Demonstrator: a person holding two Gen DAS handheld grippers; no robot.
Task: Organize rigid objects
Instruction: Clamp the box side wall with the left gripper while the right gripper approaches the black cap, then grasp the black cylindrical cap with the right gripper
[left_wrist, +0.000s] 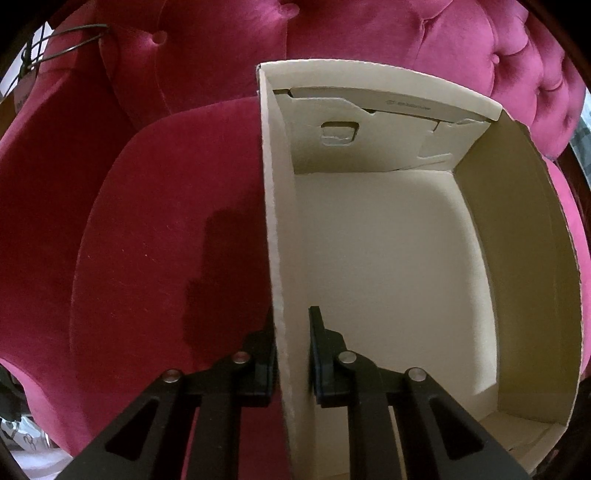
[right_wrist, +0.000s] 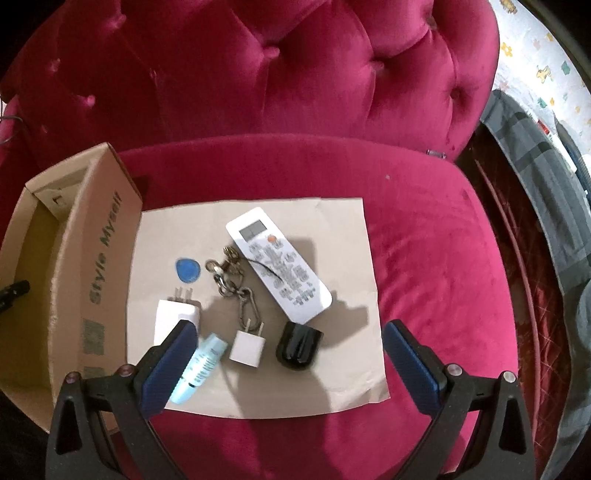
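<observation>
Red seat: a soft pink-red chair (right_wrist: 424, 258) is seen under everything.
Paper sheet: a tan sheet (right_wrist: 332, 221) is laid on the seat, just beside the cardboard box (right_wrist: 92, 258).
Small things: a white remote (right_wrist: 277, 264), blue disc (right_wrist: 187, 270), key chain (right_wrist: 229, 275), two white plugs (right_wrist: 245, 347), a pale blue tube (right_wrist: 201, 365) and a black cap (right_wrist: 298, 349) are spread on the sheet.
Writing: "Style Myself" is printed on the box side.
Left gripper (left_wrist: 291, 354): the box wall (left_wrist: 277, 258) is pinched between its closed jaws.
Right gripper (right_wrist: 284, 354): its jaws are held wide open above the plugs; nothing is held.
</observation>
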